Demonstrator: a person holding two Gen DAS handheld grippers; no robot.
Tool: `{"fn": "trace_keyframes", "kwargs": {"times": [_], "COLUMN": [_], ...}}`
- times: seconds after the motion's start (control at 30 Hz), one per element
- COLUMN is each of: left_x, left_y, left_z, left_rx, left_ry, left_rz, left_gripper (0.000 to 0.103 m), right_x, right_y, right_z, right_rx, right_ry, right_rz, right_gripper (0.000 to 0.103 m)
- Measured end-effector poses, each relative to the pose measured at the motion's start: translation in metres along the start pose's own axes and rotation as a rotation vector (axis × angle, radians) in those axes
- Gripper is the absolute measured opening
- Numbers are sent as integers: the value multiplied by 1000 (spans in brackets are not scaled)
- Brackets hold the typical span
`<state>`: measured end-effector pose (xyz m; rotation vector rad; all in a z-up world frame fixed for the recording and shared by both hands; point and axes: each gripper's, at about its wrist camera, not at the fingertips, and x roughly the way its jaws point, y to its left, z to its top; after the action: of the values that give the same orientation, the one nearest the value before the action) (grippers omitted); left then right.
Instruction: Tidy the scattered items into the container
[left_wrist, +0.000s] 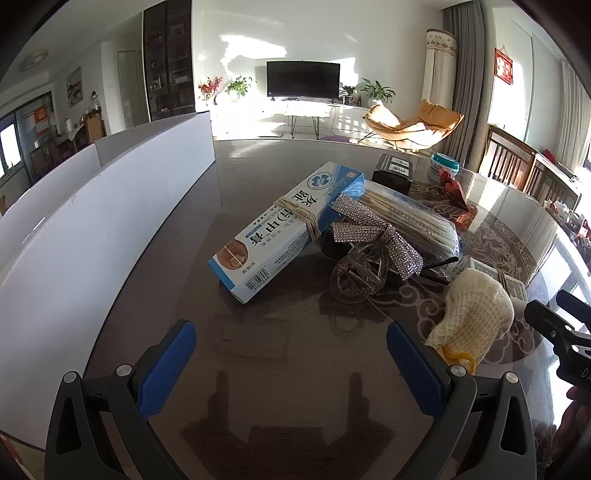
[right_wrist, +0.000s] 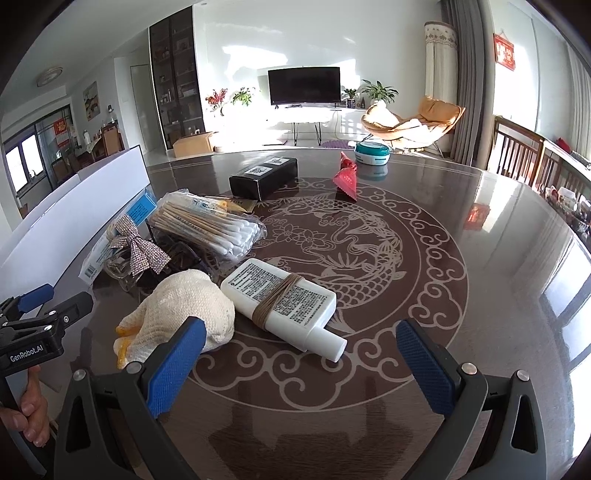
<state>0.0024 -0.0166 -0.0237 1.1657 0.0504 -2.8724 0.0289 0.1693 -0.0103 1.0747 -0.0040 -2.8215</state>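
Between the blue pads of the left claw (left_wrist: 291, 354) lies only bare glossy tabletop (left_wrist: 288, 369); its jaws stand wide apart and grip nothing. At about 12 o'clock from it rests a blue-and-white carton (left_wrist: 273, 236) bound with rubber bands, and just beside the carton, toward 1 o'clock, a clear hair clip (left_wrist: 354, 269) with a rhinestone bow (left_wrist: 373, 229) sits against a bag of cotton swabs (left_wrist: 410, 218). At 2 o'clock a cream knitted glove (left_wrist: 476, 310) lies close to the right pad. Along the 9 to 11 o'clock side runs the white wall of the container (left_wrist: 110, 221), well to the left of the scattered items. The right claw (right_wrist: 299, 354) is likewise spread wide and empty, hovering over the carp pattern of the tabletop. The glove (right_wrist: 192, 310) lies behind its left pad, and at 12 o'clock a white bottle (right_wrist: 284, 299) wrapped with brown cord lies on its side, touching the glove. Farther out, at 11 o'clock, are the swabs (right_wrist: 214, 225) and bow (right_wrist: 142, 247); at 12 o'clock a black box (right_wrist: 264, 177); toward 1 o'clock a red paper cone (right_wrist: 345, 179) and a teal-lidded jar (right_wrist: 372, 153). A hand (right_wrist: 31, 410) grips the other tool's handle at 9 o'clock.
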Motion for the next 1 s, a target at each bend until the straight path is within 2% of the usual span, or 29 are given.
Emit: {"fn": "trace_keyframes", "kwargs": {"times": [0.1, 0.43, 1.0], "left_x": [4, 8, 11], "left_y": [2, -6, -4], "left_z": [0, -2, -2], "left_rx": [-4, 35, 31], "left_ry": [31, 61, 76], "left_rz": [-13, 3, 9], "left_gripper": [103, 103, 103], "right_x": [1, 8, 13], "right_y": [-3, -10, -5], "right_z": [-1, 0, -2], "right_rx": [13, 53, 31], "right_ry": [5, 28, 65], "right_rz": [7, 19, -6], "right_gripper": [103, 103, 103]}}
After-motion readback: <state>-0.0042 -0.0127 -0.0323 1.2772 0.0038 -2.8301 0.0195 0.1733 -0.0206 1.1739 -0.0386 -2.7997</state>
